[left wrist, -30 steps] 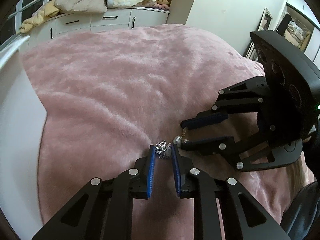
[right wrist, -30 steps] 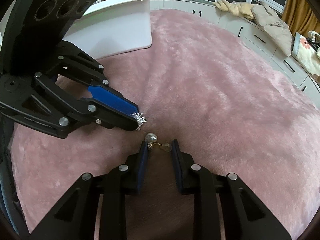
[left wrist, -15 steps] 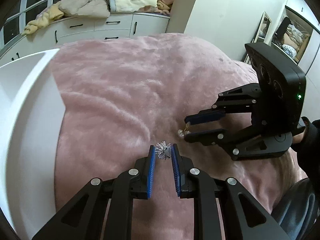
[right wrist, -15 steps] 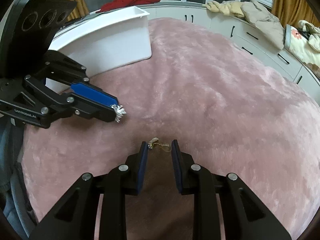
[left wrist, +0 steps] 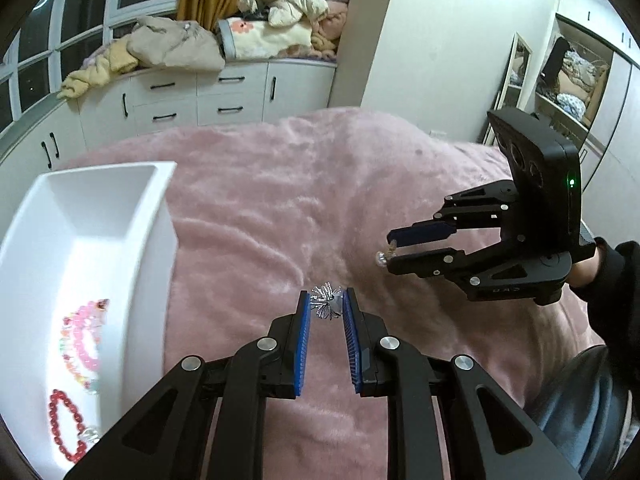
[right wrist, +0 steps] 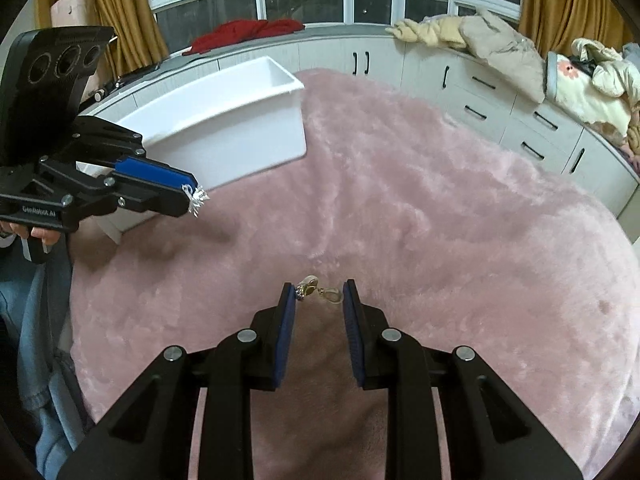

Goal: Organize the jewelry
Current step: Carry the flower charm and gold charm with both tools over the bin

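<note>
Silver spiky brooch (left wrist: 326, 303) sits pinched right at the tips of the left gripper (left wrist: 326, 308), blue pads squeezing it from both sides, held up over the pink blanket (left wrist: 260, 208). From the right wrist cam you can see it poking out past the fingertips (right wrist: 199, 200), just beside the white bin (right wrist: 224, 120).

Right gripper (right wrist: 319, 296) is clamped on a little gold earring (right wrist: 316, 292), stretched across the gap between its tips, pearly end against the left pad. It hangs off to the right of the brooch, apart from it.

Bin is on the blanket to the left, with a pink bead bracelet (left wrist: 82, 336) and a red one (left wrist: 66, 428) lying inside.
</note>
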Action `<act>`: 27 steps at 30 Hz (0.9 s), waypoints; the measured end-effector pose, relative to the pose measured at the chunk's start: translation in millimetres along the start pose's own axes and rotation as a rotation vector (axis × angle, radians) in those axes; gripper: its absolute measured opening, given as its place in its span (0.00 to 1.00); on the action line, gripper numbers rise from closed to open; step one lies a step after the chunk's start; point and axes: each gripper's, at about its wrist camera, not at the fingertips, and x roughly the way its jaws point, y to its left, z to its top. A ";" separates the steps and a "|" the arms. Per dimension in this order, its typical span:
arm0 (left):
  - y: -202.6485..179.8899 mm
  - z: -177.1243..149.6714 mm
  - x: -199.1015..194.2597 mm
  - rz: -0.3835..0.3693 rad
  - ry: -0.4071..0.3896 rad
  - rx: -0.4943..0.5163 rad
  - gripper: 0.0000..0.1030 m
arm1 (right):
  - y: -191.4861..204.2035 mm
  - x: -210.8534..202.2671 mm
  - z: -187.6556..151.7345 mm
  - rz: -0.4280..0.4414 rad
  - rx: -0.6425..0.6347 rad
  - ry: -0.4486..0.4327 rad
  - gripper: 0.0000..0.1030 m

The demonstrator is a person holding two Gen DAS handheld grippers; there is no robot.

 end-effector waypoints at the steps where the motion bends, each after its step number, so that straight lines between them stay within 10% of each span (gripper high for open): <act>1: 1.2 0.4 -7.9 0.001 -0.009 -0.002 0.21 | 2.4 -5.3 2.5 -0.005 -0.003 -0.008 0.24; 27: 102.6 -40.3 -142.0 0.178 -0.137 -0.144 0.21 | 110.4 -22.7 138.8 0.043 -0.098 -0.119 0.24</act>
